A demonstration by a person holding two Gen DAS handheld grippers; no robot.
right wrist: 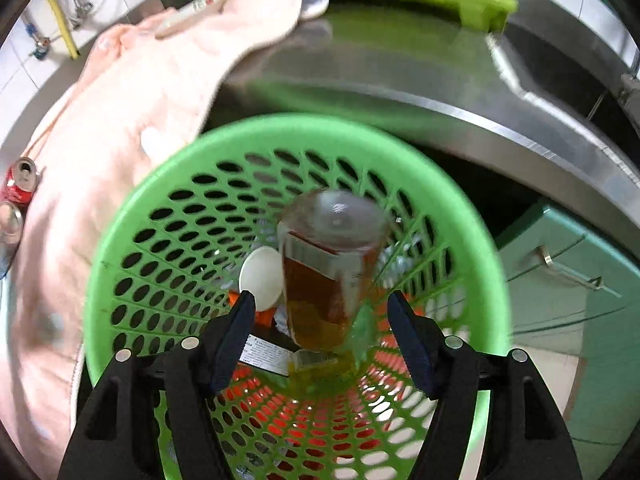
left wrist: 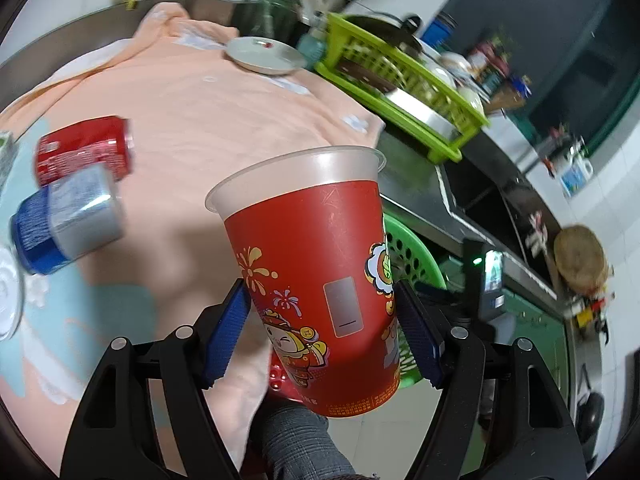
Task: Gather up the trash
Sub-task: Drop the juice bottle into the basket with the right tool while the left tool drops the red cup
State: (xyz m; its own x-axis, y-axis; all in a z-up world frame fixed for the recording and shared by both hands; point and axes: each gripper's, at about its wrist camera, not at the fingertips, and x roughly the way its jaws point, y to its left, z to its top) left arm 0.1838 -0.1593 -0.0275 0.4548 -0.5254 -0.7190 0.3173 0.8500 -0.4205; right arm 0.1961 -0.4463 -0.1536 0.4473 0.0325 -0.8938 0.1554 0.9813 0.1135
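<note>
The left gripper [left wrist: 322, 320] is clamping the red cup [left wrist: 316, 276] for binning, while the right gripper [right wrist: 320, 326] is hanging apart above the bottle [right wrist: 332, 268] falling into the basket [right wrist: 132, 208].

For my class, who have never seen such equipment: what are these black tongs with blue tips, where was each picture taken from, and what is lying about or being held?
There is no robot: a person holds a pair of tongs in each hand, each with a wide-angle camera looking along its fingers.

The left view shows the left tongs gripping a red paper cup above a peach cloth. On the cloth lie a red can, a blue and silver can and a small plate.

The right view looks down into a green basket holding rubbish. A clear cup of brown liquid sits between the right tongs, but their pads stand clear of it, so it is not gripped.
</note>
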